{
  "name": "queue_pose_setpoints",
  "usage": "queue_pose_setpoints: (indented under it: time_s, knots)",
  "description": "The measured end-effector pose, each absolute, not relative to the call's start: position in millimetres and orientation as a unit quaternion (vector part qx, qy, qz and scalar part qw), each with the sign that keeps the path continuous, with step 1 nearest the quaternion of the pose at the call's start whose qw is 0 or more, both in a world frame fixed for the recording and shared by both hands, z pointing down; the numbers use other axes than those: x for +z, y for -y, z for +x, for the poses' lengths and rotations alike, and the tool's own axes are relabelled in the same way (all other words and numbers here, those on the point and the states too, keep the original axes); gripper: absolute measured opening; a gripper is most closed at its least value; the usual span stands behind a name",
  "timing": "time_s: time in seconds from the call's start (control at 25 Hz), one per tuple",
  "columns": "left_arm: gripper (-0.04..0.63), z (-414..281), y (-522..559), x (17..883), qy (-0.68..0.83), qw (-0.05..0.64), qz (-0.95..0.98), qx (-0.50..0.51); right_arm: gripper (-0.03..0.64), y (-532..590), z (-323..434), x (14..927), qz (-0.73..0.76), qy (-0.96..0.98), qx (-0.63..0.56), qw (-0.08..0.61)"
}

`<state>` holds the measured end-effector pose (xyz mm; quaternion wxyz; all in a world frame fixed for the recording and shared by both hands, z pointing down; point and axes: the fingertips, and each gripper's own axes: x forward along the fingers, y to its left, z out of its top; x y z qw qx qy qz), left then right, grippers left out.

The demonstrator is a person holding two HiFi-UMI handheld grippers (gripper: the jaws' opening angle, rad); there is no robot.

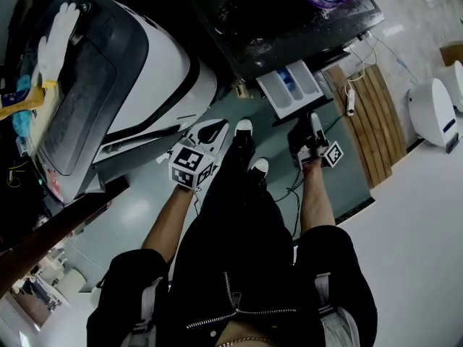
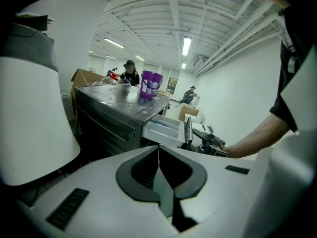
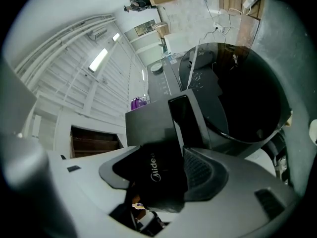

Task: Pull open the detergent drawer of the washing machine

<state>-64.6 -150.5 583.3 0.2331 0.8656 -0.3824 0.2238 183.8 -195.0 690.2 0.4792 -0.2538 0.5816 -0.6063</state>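
The white plastic detergent drawer (image 1: 291,85) stood well out of the dark grey washing machine (image 1: 289,27), at its upper front edge. The right gripper (image 3: 166,165) pinched the drawer's glossy black front panel (image 3: 148,138). The left gripper (image 2: 158,152), jaws pressed together and empty, hung before the machine. A straight, untwisted pull would likely finish the travel cleanly.

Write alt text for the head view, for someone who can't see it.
Seen from above, the right gripper grips the dark front of the white detergent drawer, pulled out of the washer. The left gripper is shut and empty, held near a white appliance at left; the person's legs fill the bottom.
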Motion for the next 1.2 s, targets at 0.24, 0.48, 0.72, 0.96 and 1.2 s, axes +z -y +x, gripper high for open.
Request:
queue_pose_setpoints:
  time_s: [0.24,0.48,0.72,0.96,1.2]
  knots:
    - [0.021,-62,147,579,0.383,0.229,0.868,0.216,0.239,187,176,696,-0.296,-0.613,-0.614,0.400]
    - [0.021,-50,143,571,0.377,0.216,0.877,0.206,0.185,179,172,673,-0.319,-0.670,-0.593,0.313]
    - [0.021,-41,133,555,0.377,0.198,0.884,0.192,0.070,158,175,656,-0.367,-0.710,-0.560,0.217]
    - [0.021,-39,119,542,0.383,0.185,0.887,0.179,0.006,136,182,642,-0.402,-0.727,-0.531,0.164]
    - [0.021,-38,107,530,0.385,0.167,0.891,0.174,0.006,100,164,643,-0.421,-0.781,-0.461,0.007]
